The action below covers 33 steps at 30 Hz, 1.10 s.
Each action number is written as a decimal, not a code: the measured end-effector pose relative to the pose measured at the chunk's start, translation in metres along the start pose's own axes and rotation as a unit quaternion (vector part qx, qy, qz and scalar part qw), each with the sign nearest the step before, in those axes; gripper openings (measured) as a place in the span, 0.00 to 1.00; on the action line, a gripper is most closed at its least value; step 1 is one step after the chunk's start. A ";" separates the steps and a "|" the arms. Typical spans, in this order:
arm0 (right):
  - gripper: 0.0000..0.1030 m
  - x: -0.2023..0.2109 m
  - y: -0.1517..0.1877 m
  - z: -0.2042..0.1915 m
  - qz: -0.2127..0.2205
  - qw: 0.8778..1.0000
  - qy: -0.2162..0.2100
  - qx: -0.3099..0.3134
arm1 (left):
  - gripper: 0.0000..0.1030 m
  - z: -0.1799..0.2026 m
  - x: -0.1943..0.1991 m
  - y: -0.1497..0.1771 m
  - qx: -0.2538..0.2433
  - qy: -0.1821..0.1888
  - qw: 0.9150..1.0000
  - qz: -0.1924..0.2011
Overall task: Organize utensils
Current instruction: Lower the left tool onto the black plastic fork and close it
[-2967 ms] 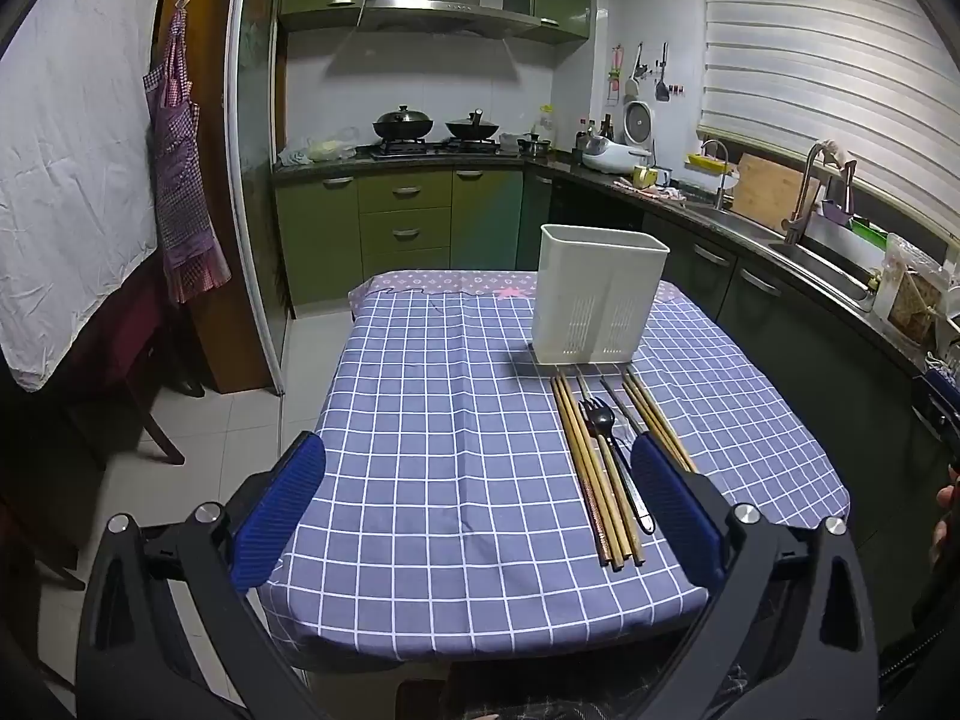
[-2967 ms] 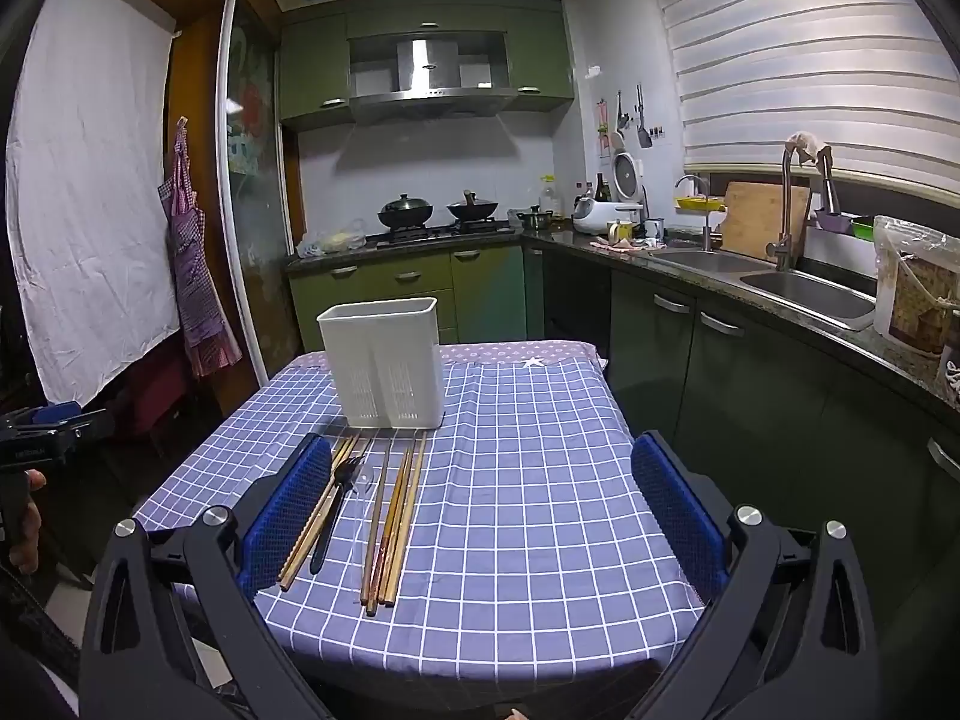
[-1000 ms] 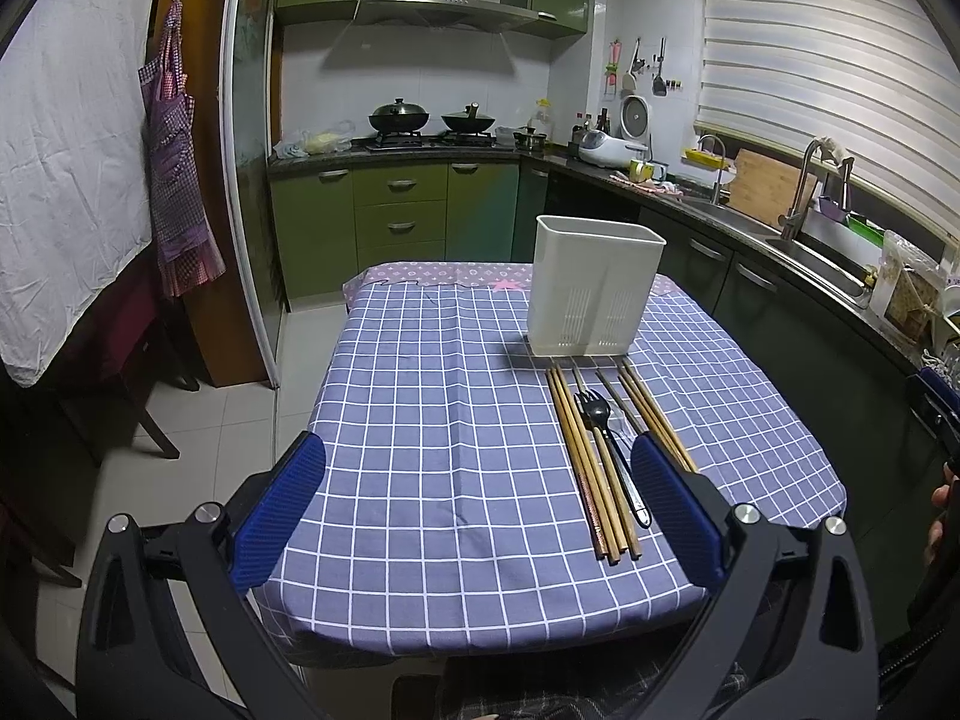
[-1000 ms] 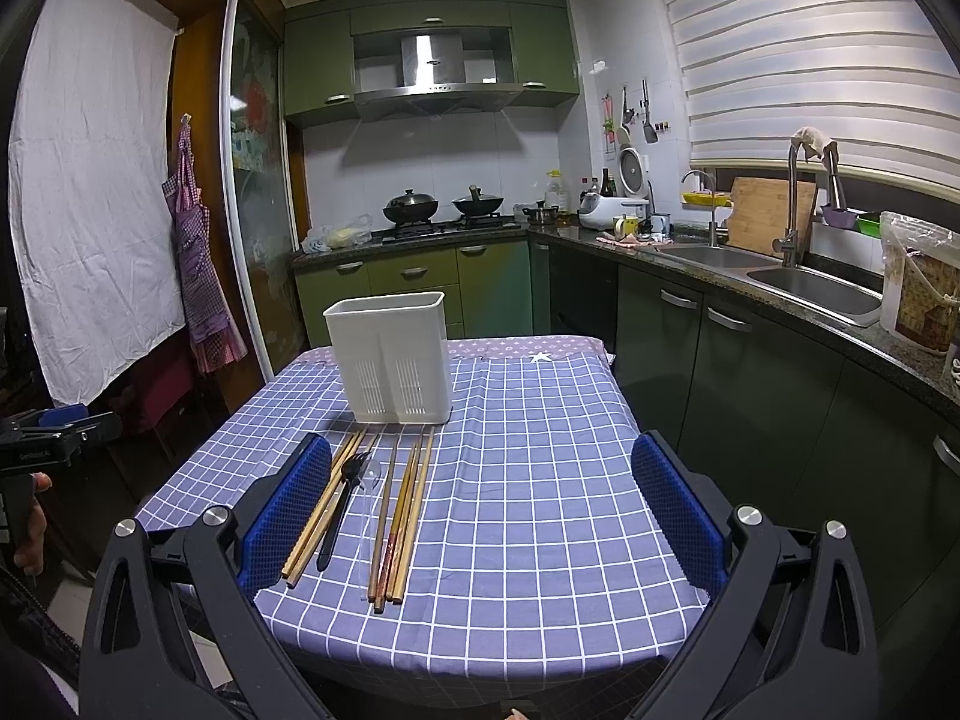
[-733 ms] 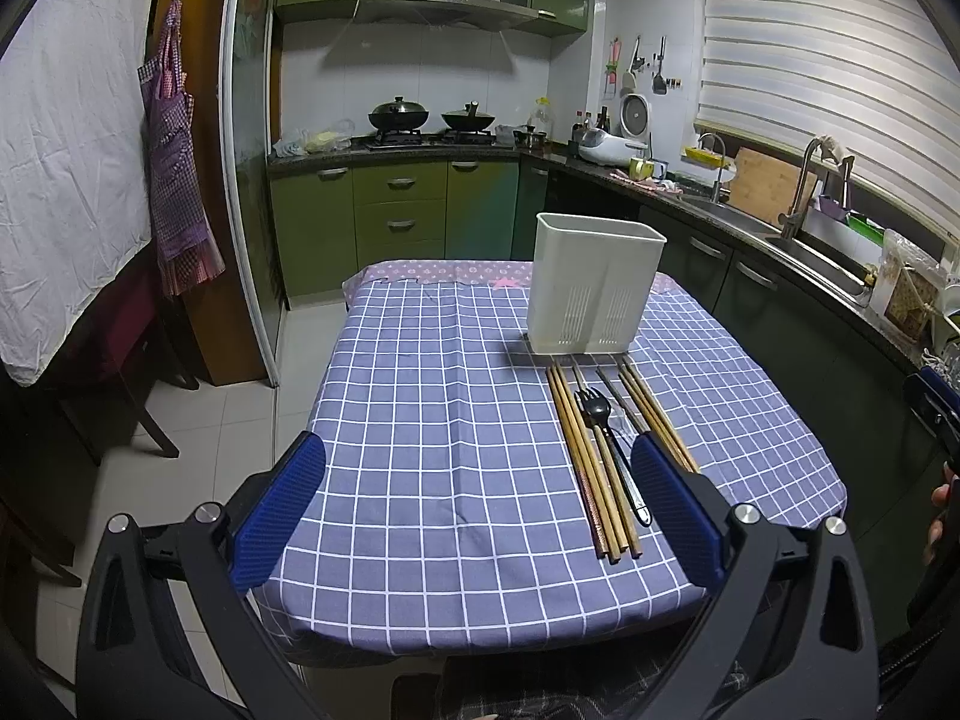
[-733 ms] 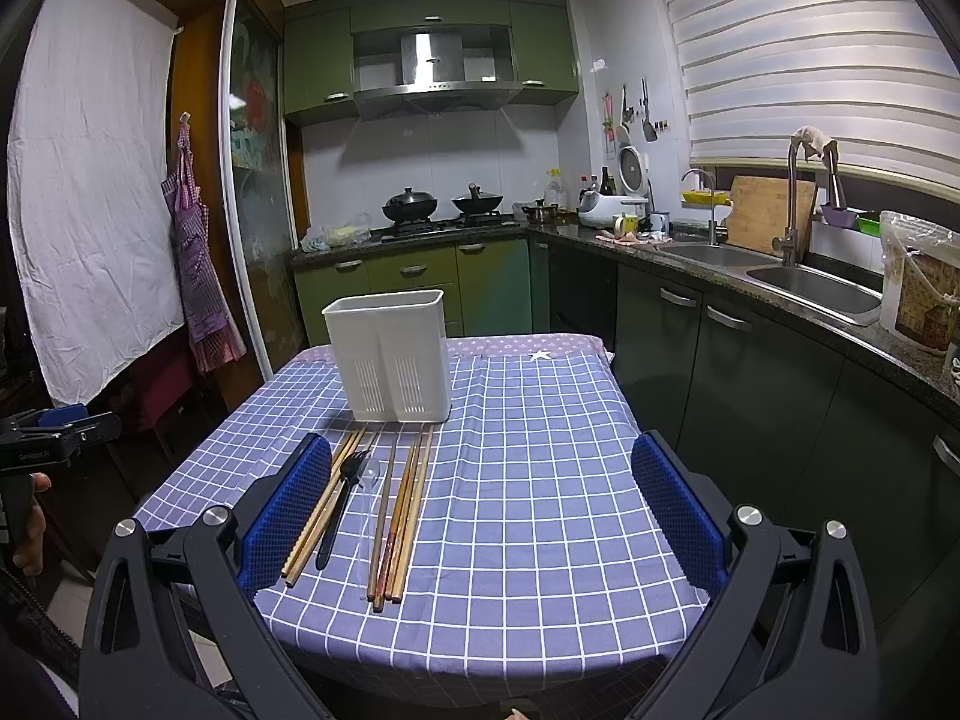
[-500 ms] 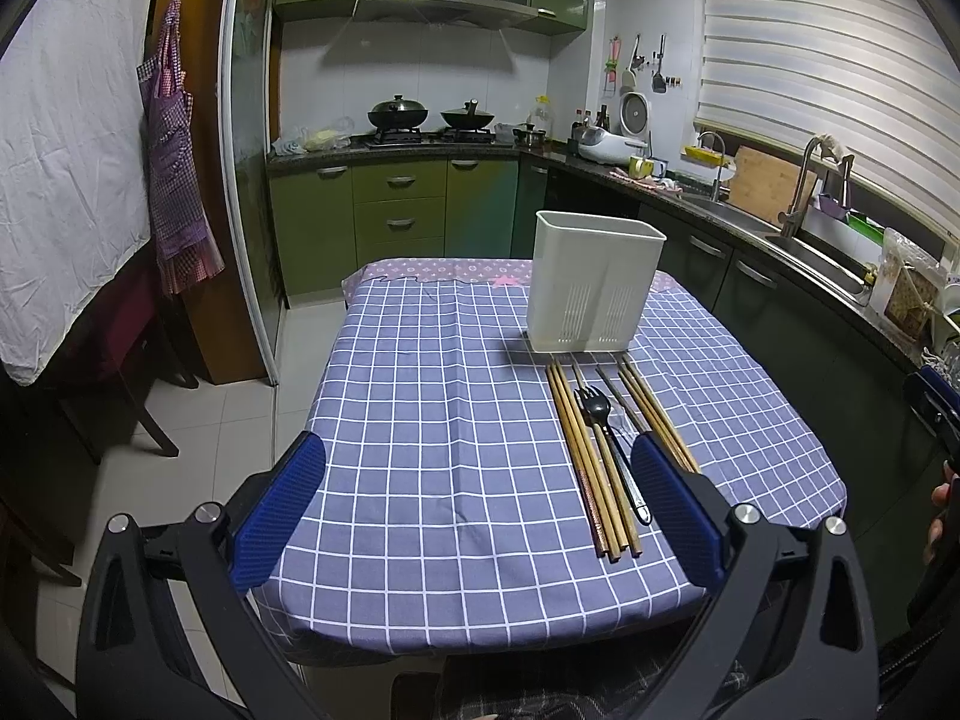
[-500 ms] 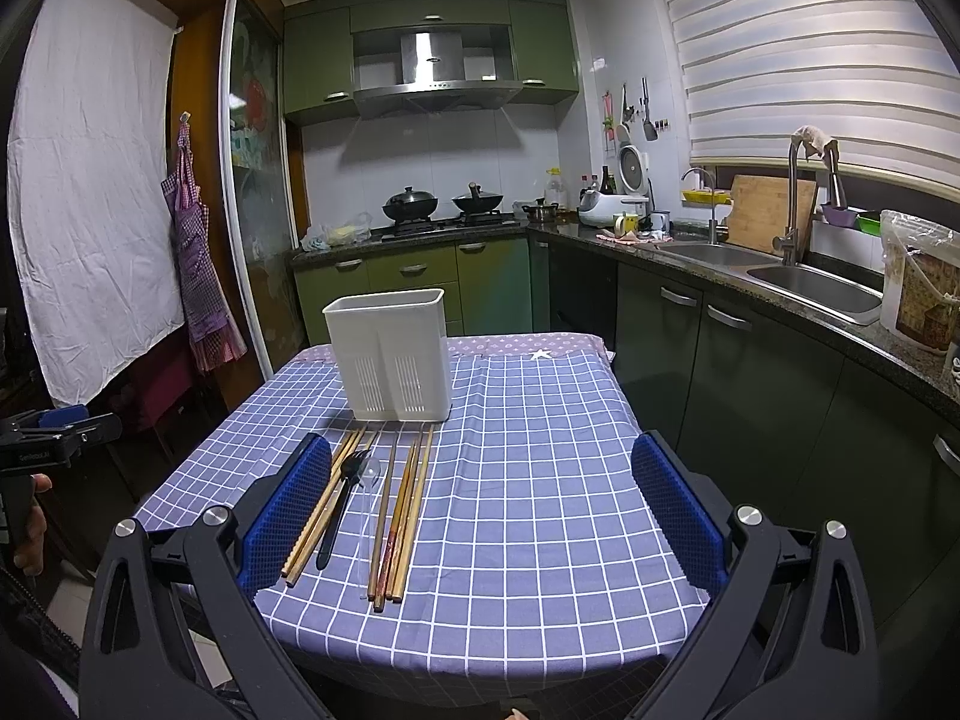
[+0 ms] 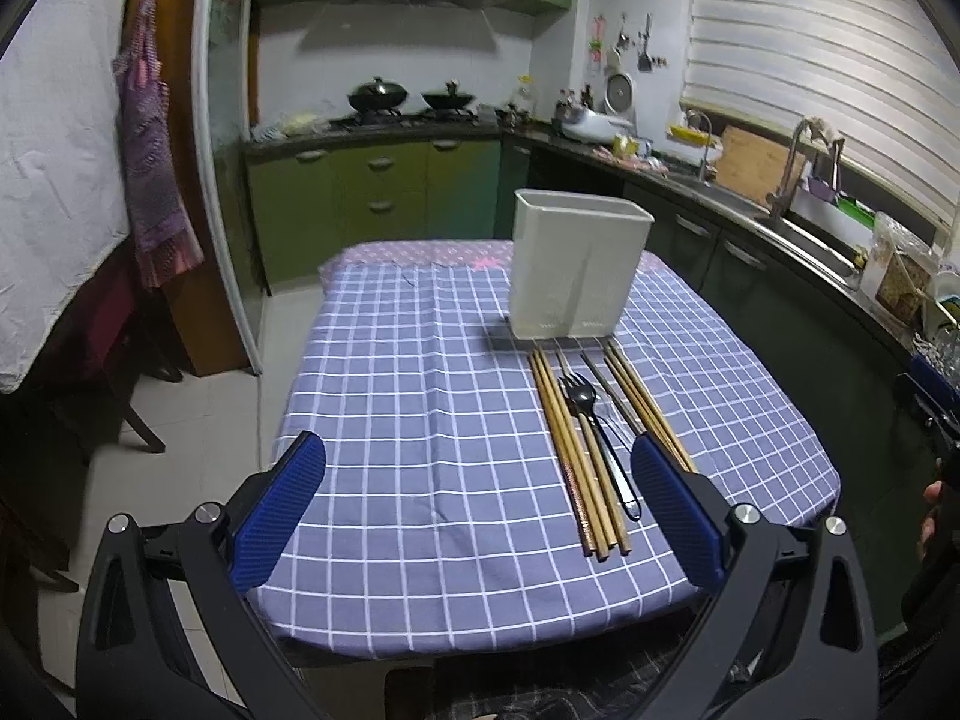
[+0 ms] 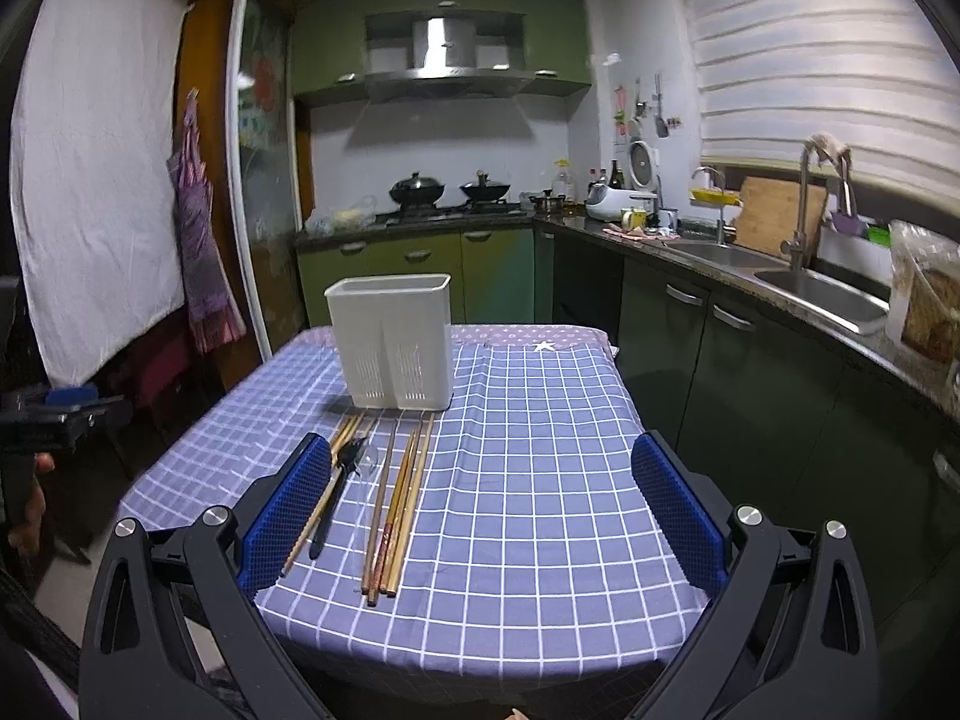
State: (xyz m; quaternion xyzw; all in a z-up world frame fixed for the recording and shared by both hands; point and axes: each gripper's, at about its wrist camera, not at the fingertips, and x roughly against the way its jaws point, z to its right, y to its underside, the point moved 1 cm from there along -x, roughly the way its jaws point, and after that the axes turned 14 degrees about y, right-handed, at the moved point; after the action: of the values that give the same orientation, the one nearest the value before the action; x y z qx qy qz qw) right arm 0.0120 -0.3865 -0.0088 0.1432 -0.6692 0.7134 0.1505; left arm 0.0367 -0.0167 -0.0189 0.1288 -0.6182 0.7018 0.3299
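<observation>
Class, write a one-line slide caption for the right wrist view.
Open right hand-held gripper faces wooden chopsticks and a black plastic fork before a white plastic utensil holder.

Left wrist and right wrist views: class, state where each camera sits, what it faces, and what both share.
Left wrist view: behind the open left tool, facing the checked purple tablecloth; the utensils lie to its right.
Right wrist view: behind the open right tool, facing the same table; the utensils lie to its left.
Shared: white plastic utensil holder, wooden chopsticks, black fork.
</observation>
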 end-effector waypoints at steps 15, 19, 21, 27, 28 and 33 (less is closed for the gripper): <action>0.96 -0.132 -0.007 -0.009 -0.185 0.978 0.012 0.100 | 0.71 0.022 -0.140 -0.032 0.025 0.071 0.976 -0.205; 0.92 -0.150 -0.005 -0.004 -0.210 0.973 0.010 0.098 | 0.63 0.036 -0.180 -0.032 0.047 0.093 0.959 -0.263; 0.91 -0.153 -0.002 -0.004 -0.216 0.971 0.007 0.099 | 0.56 0.042 -0.197 -0.032 0.054 0.090 0.953 -0.282; 0.91 -0.156 0.006 -0.005 -0.225 0.970 -0.011 0.097 | 0.37 0.047 -0.226 -0.031 0.082 0.087 0.942 -0.314; 0.91 -0.156 0.006 -0.005 -0.225 0.969 -0.013 0.096 | 0.33 0.047 -0.230 -0.031 0.088 0.086 0.941 -0.315; 0.91 -0.161 0.008 -0.005 -0.229 0.969 -0.023 0.094 | 0.30 0.043 -0.247 -0.031 0.101 0.070 0.936 -0.329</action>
State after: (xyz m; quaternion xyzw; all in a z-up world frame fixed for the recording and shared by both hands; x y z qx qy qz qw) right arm 0.1559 -0.3857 -0.0823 0.3219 -0.5523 0.7161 0.2803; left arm 0.2310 -0.1324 -0.1313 0.3081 -0.4423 0.6199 0.5703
